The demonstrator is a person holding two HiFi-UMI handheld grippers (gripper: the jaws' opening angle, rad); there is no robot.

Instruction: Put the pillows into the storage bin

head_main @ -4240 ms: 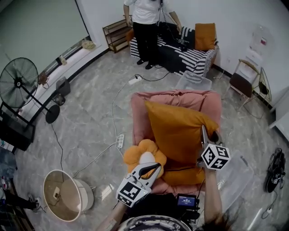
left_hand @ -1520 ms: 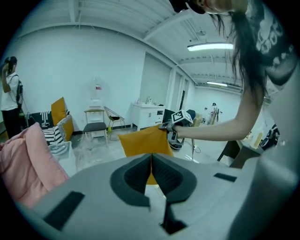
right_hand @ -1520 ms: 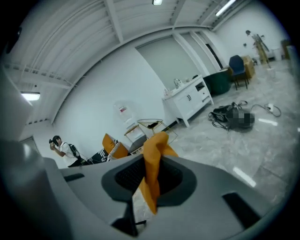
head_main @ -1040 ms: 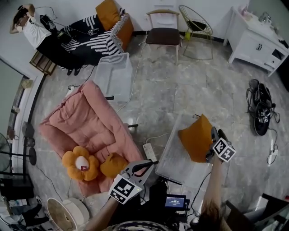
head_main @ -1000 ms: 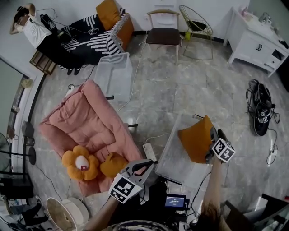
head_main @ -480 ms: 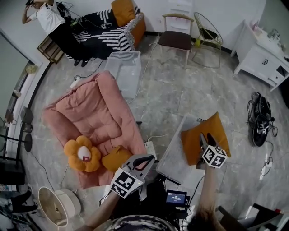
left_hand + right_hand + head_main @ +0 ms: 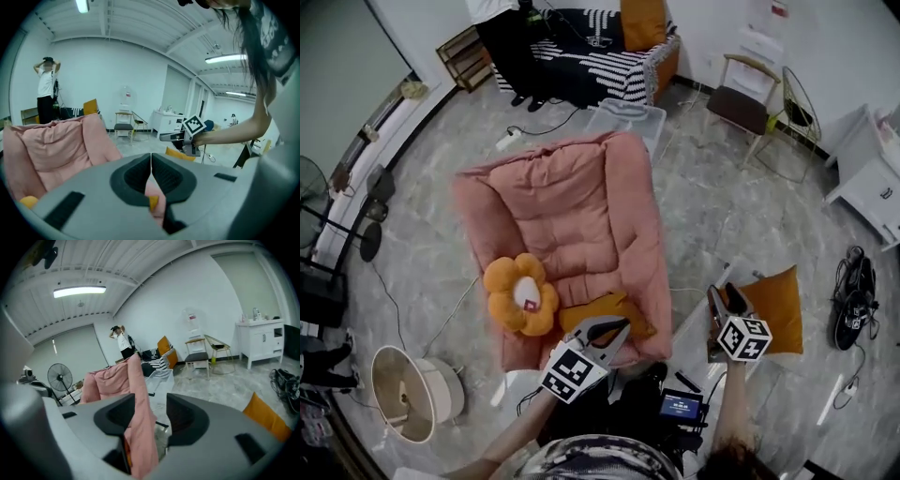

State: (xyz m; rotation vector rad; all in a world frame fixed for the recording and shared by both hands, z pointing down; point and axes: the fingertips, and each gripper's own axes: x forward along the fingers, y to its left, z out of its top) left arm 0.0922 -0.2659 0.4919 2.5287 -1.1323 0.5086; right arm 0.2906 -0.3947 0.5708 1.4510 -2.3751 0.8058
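**Turning from the bin toward the pillows left on the sofa**

Nearest the person, the left gripper has its jaws pressed together with nothing between them. It points at the small orange pillow on the front edge of the pink floor sofa, which looks like the next thing to fetch.

The right gripper hangs over the storage bin with its jaws about half apart and empty. Only the distant sofa shows through the gap. Just beside it, the large orange pillow lies tilted inside the bin and clear of the pads, so that pillow counts as delivered.

Left of the small pillow sits the flower pillow, also still to be moved. Beyond the sofa stand a second clear bin and a striped couch, and a person stands by the wall.
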